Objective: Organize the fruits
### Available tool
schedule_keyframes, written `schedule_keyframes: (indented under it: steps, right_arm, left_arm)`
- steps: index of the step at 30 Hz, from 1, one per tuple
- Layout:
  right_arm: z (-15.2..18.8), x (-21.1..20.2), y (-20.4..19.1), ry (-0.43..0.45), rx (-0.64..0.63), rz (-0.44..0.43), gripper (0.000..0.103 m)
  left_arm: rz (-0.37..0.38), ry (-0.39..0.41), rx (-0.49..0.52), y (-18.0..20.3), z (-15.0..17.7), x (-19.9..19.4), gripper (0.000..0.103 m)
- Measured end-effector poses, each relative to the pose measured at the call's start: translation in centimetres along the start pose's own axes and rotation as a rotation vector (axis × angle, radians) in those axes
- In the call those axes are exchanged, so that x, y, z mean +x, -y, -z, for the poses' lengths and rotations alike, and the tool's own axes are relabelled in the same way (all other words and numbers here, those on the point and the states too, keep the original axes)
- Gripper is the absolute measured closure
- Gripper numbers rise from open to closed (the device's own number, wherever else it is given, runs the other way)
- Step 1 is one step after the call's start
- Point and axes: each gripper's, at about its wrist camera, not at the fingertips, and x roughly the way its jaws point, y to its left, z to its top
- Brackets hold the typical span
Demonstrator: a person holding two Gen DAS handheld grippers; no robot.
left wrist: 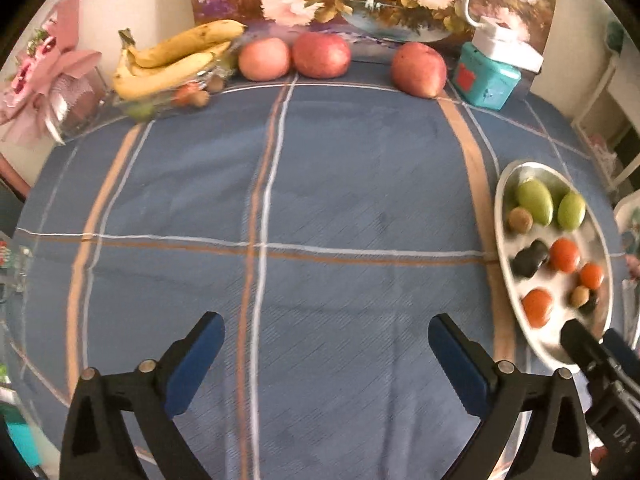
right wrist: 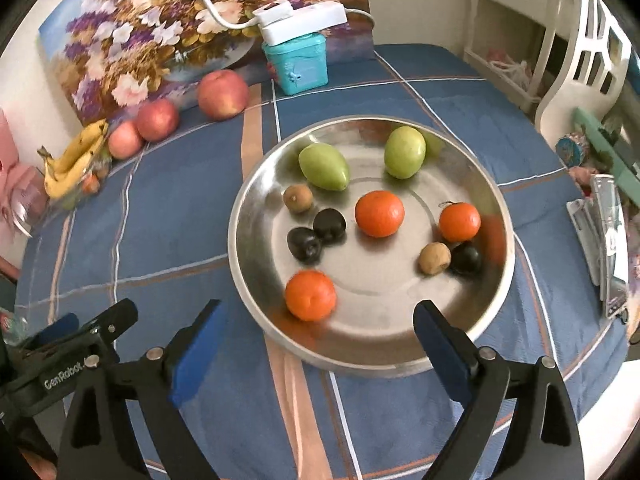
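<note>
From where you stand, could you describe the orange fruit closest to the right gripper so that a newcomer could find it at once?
Start at the round metal dish on the blue checked tablecloth. Of the three orange fruits in it, take the one by the near rim, just ahead of the open right gripper. It lies alone, while the other two sit farther back beside small dark and brown fruits.

The left gripper [left wrist: 326, 344] is held low with its blue-padded fingers [left wrist: 196, 364] spread wide, nothing gripped between them. The right gripper [right wrist: 318, 330] is likewise held with jaws parted wide and empty, just beside the left.
</note>
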Motion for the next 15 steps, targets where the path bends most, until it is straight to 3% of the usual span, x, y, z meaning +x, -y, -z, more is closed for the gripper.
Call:
schedule_keyframes:
  steps: [6, 12, 15]
  right_arm:
    - [1.5, -0.9, -0.4, -0.001, -0.014, 0.004, 0.009]
    - [2.6, -1.7, -1.0, 0.002, -0.039, 0.006, 0.009]
    - [3.1, -2.0, -1.3, 0.005, -0.049, 0.012, 0.008]
  left_arm:
    - [-0.023, -0.012, -0.006, -0.7, 1.6, -1.2, 0.000]
    - [-0.120, 0.010, 0.015, -0.8, 3.2, -2.9, 0.000]
    - [-0.112, -0.007, 0.006, -1.1, 3.6, -3.0, 0.000]
